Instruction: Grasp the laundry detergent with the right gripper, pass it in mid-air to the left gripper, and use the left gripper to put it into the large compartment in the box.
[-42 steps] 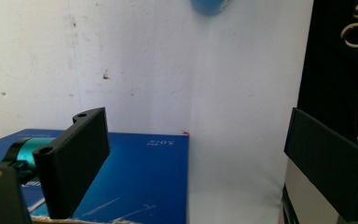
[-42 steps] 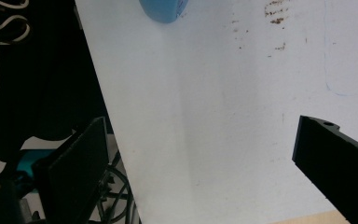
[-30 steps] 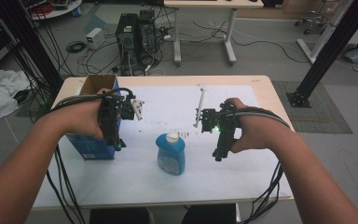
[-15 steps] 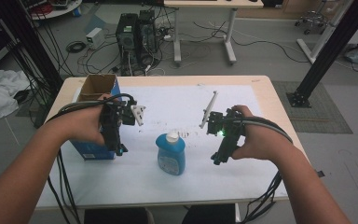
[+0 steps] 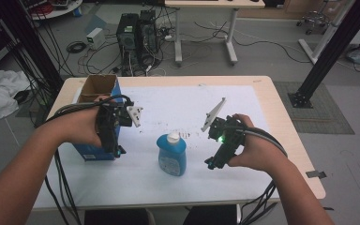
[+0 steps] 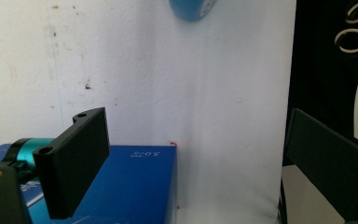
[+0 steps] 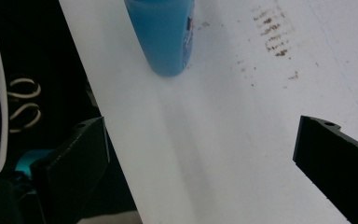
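A blue bottle [image 5: 172, 153] with a white cap stands upright on the white sheet, between both hands. My left gripper [image 5: 117, 151] hovers over the near corner of a blue cardboard box [image 5: 93, 88], jaws pointing back toward the table's front edge. In the left gripper view its jaws [image 6: 196, 140] stand wide apart and empty over the box [image 6: 121, 186], with the bottle's base [image 6: 191, 8] farther off. My right gripper [image 5: 212, 164] is right of the bottle, tilted down toward it. In the right gripper view it [image 7: 205, 140] is open and empty, the bottle [image 7: 163, 32] ahead.
The box is open at the top and stands at the table's left edge. The white sheet [image 5: 183, 103] has dark smudges behind the bottle. Cables trail from both grippers off the front edge. Computer towers [image 5: 136, 33] and a second desk stand on the floor beyond.
Both hands have drifted slightly toward the table's front edge. The right gripper has tilted and edged left toward the bottle. The bottle and box have not moved.
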Motion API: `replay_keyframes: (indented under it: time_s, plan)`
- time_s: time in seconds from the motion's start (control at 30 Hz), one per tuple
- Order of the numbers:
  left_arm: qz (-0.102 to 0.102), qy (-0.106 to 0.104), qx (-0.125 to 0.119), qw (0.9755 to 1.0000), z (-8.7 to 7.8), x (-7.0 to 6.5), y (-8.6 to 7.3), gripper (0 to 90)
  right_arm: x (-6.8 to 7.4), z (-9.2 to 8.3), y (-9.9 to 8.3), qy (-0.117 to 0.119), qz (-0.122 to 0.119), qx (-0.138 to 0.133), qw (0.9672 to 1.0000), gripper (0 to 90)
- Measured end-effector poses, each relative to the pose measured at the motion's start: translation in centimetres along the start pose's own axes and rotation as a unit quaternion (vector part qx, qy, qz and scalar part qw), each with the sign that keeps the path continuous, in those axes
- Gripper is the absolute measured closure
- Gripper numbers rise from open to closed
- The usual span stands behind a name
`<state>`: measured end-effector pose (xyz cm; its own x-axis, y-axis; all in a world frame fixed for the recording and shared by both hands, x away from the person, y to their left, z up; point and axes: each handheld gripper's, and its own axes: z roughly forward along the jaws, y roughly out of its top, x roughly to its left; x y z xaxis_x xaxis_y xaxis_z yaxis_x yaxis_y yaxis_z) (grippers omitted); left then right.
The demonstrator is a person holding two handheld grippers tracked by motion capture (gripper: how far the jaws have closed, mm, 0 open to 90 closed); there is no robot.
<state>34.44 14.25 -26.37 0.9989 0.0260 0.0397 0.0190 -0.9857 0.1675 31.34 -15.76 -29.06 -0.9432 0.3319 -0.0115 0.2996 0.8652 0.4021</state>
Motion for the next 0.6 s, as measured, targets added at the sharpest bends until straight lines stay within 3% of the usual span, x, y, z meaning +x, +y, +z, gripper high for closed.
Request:
replay_keyframes:
  time_s: [0.27, 0.6]
  plan:
    - [-0.002, 0.000, -0.007, 1.0000, 0.0, -0.1, -0.3, 6.8, 0.0, 1.7, -1.0, 0.024, 0.020, -0.056, 0.9979, 2.6]
    - [-0.003, -0.004, -0.016, 0.9999, 0.2, 0.0, -0.6, 6.7, -0.1, 2.6, -1.8, 0.032, 0.033, -0.088, 0.9951, 2.6]
